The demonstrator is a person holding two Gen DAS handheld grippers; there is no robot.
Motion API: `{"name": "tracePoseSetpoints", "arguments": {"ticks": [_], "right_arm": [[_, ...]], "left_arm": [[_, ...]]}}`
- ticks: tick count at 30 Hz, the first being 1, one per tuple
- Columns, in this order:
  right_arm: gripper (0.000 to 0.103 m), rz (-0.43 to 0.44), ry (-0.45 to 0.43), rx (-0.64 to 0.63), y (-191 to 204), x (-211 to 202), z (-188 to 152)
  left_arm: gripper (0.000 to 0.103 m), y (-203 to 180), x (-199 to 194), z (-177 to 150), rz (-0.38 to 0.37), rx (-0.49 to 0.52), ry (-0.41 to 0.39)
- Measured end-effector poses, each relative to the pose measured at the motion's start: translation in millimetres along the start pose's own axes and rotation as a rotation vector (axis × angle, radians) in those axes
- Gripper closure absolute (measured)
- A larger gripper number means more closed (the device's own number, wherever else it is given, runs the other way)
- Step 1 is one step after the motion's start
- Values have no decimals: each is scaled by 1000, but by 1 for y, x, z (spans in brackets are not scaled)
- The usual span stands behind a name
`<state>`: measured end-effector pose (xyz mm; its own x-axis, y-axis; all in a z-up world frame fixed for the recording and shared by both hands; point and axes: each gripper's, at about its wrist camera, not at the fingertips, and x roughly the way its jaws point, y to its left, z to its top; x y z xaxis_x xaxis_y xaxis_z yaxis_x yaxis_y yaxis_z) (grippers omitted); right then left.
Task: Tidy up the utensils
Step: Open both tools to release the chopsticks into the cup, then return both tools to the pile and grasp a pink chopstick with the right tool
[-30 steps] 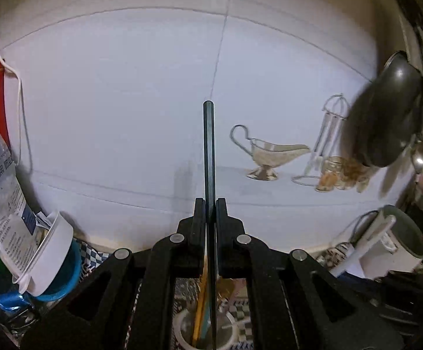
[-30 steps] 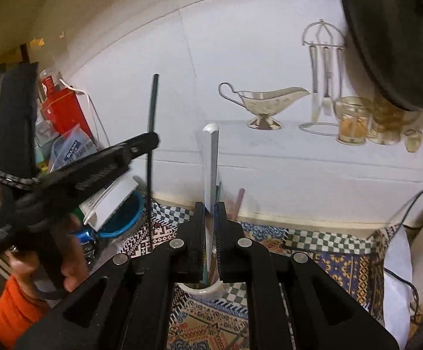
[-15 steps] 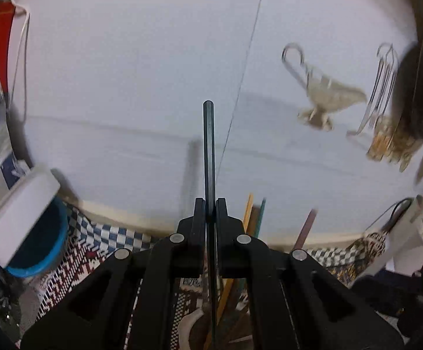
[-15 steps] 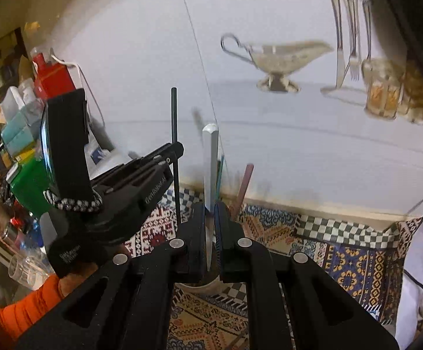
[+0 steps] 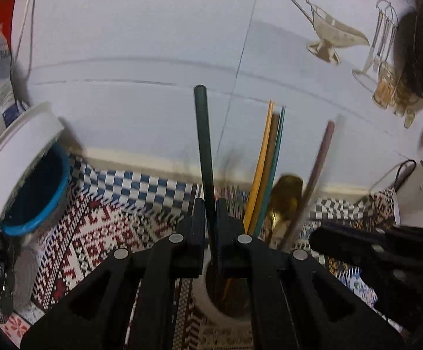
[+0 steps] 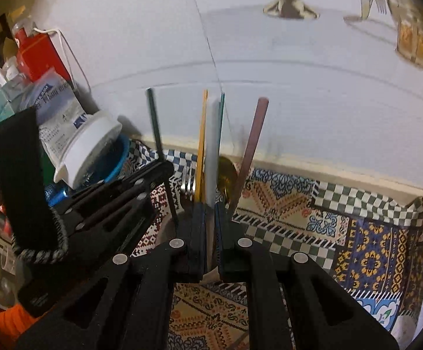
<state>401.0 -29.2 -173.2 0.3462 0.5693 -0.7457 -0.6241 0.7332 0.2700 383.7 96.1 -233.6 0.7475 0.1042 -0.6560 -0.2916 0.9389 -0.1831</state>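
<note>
My left gripper (image 5: pixel 210 204) is shut on a dark green utensil handle (image 5: pixel 203 140) that stands upright, its lower end inside a white holder cup (image 5: pixel 211 309). The cup holds a yellow handle (image 5: pixel 262 157), a teal one (image 5: pixel 275 163), a mauve one (image 5: pixel 319 175) and a gold spoon bowl (image 5: pixel 287 192). My right gripper (image 6: pixel 210 207) is shut on a pale white utensil handle (image 6: pixel 212 145) standing over the same cup (image 6: pixel 170 224). The left gripper (image 6: pixel 153 175) shows in the right wrist view at left, still holding the green handle (image 6: pixel 154 122).
A white tub (image 5: pixel 19 151) lies tipped in a blue bowl (image 5: pixel 36 198) at left, with bags and a red box (image 6: pixel 39 52) behind. A patterned cloth (image 6: pixel 357 233) covers the counter. A white tiled wall (image 5: pixel 153 43) stands close behind. A dark pan (image 5: pixel 421 52) hangs upper right.
Both grippers have come down toward the cup with their utensils. The cup's other handles and the patterned cloth now fill more of both views.
</note>
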Motion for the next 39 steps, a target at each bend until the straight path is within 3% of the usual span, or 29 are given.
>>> {"name": "tracePoseSetpoints", "arguments": {"ticks": [6, 12, 16, 23, 29, 34, 39], "right_arm": [[97, -6, 48, 19, -5, 9, -7], [97, -16, 46, 18, -4, -7, -14], [86, -31, 17, 18, -4, -24, -19], [71, -68, -40, 35, -3, -57, -33], [71, -99, -54, 64, -5, -77, -52], [71, -125, -21, 93, -10, -76, -73], [71, -157, 79, 142, -25, -52, -106]], "left_arm": [[98, -5, -10, -11, -6, 36, 75], [97, -12, -31, -12, 1, 77, 91], [94, -18, -53, -11, -2, 95, 85], [73, -26, -92, -15, -7, 126, 68], [56, -26, -109, -31, -17, 132, 99], [55, -18, -105, -54, -2, 126, 172], [55, -5, -94, -86, 29, 127, 252]]}}
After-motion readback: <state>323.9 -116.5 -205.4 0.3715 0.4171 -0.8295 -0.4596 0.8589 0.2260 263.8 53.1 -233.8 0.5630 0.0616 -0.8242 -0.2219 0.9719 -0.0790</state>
